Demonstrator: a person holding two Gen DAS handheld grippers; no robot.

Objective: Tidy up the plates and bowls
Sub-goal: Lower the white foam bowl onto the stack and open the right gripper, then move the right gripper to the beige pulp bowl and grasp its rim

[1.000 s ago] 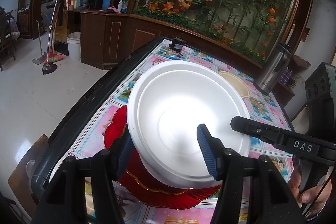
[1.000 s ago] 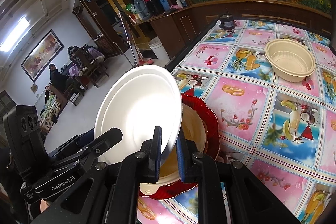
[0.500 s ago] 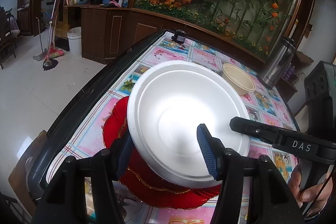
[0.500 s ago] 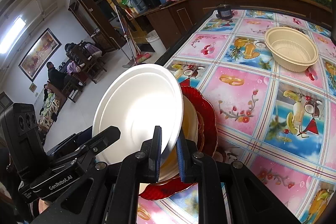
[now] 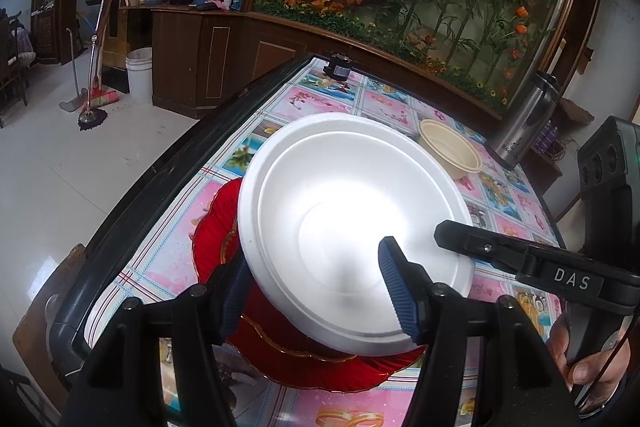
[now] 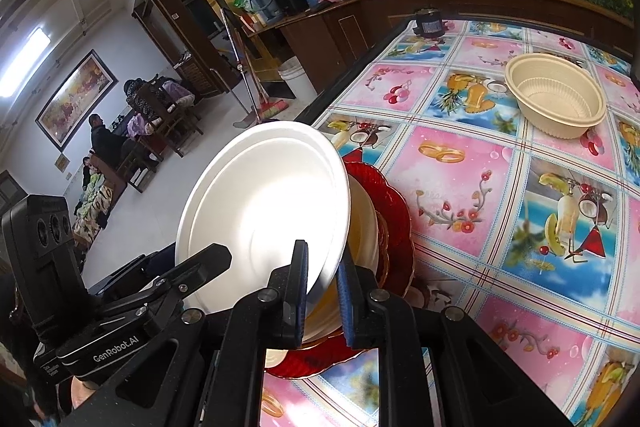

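A white foam plate hangs tilted over a stack on the table: a cream plate on a red scalloped plate. My right gripper is shut on the white plate's near rim. My left gripper straddles the opposite rim, one blue pad under it and one over its face; its jaws are opening and the pads do not visibly press. A beige ribbed bowl stands alone farther back.
The table has a bright pictured cloth and a dark raised edge on the left. A steel flask stands at the right, and a small black object at the far end. People sit across the room.
The white plate has stayed between both grippers. The left view has drifted a little, so more of the beige bowl shows past the plate's rim. The left pads stand slightly wider.
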